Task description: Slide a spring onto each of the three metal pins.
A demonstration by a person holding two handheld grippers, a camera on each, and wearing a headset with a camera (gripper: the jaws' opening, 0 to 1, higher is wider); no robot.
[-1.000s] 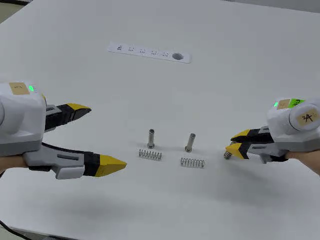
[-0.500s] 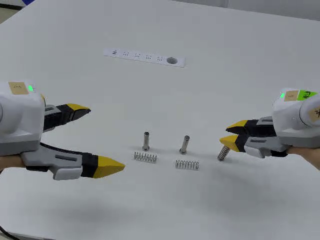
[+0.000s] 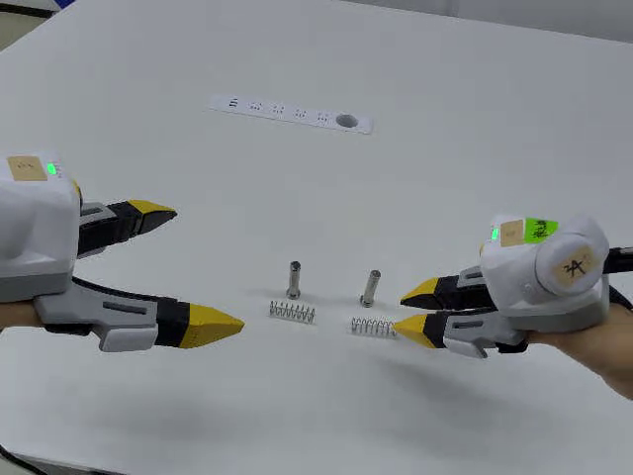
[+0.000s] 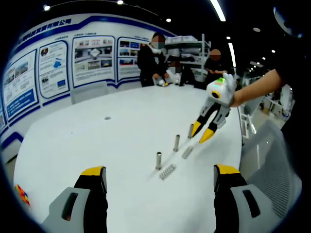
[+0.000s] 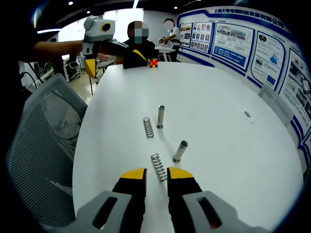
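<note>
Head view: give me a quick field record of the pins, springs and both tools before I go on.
left pin: standing, bare
middle pin: standing, bare
left spring: lying on the table, in front of left pin
right spring: lying in front of middle pin
left tool: open wide, empty, off to the left
right tool: open a little, empty, tips just short of right spring
third pin: beside right tool's tips in the left gripper view; cannot tell if it carries a spring
</note>
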